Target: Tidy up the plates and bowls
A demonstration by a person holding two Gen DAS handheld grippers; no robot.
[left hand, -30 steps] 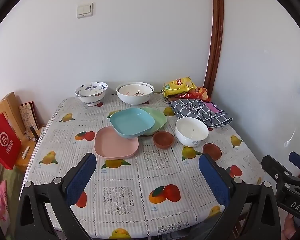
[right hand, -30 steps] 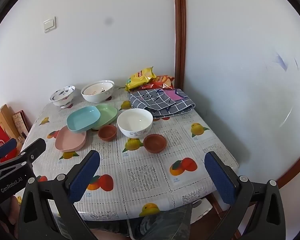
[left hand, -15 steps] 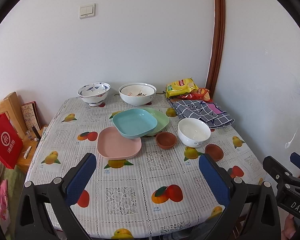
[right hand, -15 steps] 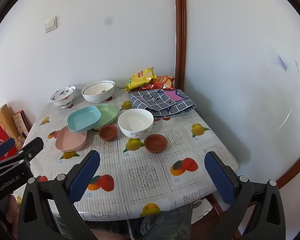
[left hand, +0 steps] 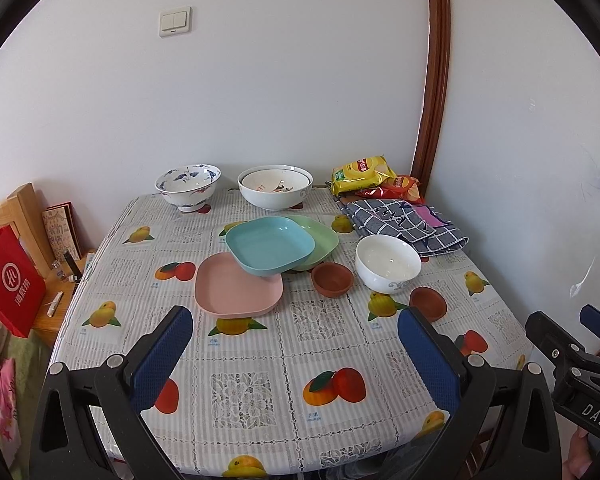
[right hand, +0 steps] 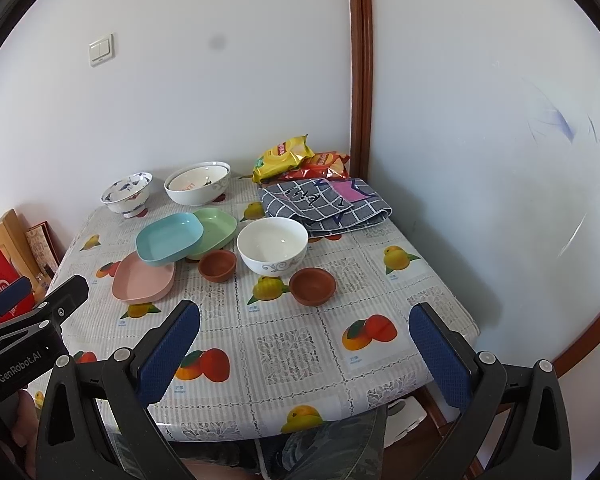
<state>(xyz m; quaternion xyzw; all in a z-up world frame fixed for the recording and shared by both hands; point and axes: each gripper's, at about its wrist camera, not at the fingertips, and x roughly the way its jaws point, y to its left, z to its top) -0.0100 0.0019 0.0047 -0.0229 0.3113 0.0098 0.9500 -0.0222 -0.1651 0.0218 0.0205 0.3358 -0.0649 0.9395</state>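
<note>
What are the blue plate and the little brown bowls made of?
The blue plate looks like matte plastic: soft colour, rounded corners, no shine. The two little brown bowls look like unglazed clay, dull and earthy; they could be plastic too.

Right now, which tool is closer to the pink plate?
Left. The left tool hovers just short of the pink plate; the right tool sits farther right, nearer the brown bowl.
</note>
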